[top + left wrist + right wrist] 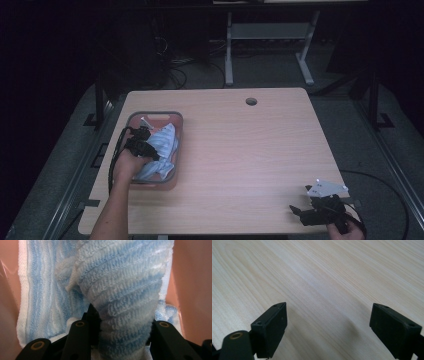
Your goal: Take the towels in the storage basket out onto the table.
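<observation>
We see the left gripper (pixel 141 145) closed on a bunched fold of the blue-and-white striped towel (pixel 125 297), which lies in the pink tray (pixel 176 131) at the table's (pixel 250 150) left side. The cloth sits directly ahead of and between the jaws, its length running away from the hand. The right gripper (pixel 328 327) rests wide open and empty, well apart at the near right corner. We read no writing anywhere.

free: table (pixel 250 150) right of basket (pixel 176 131) | blocked: basket walls, towel (pixel 161 150) fills it
</observation>
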A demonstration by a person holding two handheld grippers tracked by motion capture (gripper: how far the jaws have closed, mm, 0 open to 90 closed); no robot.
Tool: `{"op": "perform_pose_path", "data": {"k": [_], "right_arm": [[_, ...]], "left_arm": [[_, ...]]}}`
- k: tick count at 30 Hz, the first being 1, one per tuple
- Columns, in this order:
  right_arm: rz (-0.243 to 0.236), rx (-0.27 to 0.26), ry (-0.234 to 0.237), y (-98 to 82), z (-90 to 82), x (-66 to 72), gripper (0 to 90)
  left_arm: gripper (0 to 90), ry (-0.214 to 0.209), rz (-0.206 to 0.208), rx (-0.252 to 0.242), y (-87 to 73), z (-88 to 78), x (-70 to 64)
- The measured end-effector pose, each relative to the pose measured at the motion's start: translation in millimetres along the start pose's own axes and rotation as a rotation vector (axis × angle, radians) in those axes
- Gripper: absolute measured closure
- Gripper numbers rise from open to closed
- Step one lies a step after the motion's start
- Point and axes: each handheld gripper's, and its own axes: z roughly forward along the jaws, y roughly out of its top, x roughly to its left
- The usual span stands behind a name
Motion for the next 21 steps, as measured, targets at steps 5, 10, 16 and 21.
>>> {"op": "perform_pose_path", "data": {"k": [5,10,16,21], "right_arm": [[-0.009,0.016,-0.014,1.5,0.7,0.8,13.9],[-0.010,0.014,-0.015,2.8,1.4,2.0,13.9],[-0.002,0.008,-0.023,1.8,-0.4,-0.1,13.9],[0.000,0.004,-0.028,1.5,-0.9,-1.5,13.9]], "left_arm": [[65.0,-0.033,-0.002,-0.013,-4.1,-5.6,3.8],[65.2,-0.066,-0.021,-0.057,-10.7,-16.9,7.8],[65.1,-0.095,-0.024,-0.111,-15.5,-29.9,10.1],[64.9,-0.117,-0.032,-0.158,-21.7,-42.2,12.4]]}}
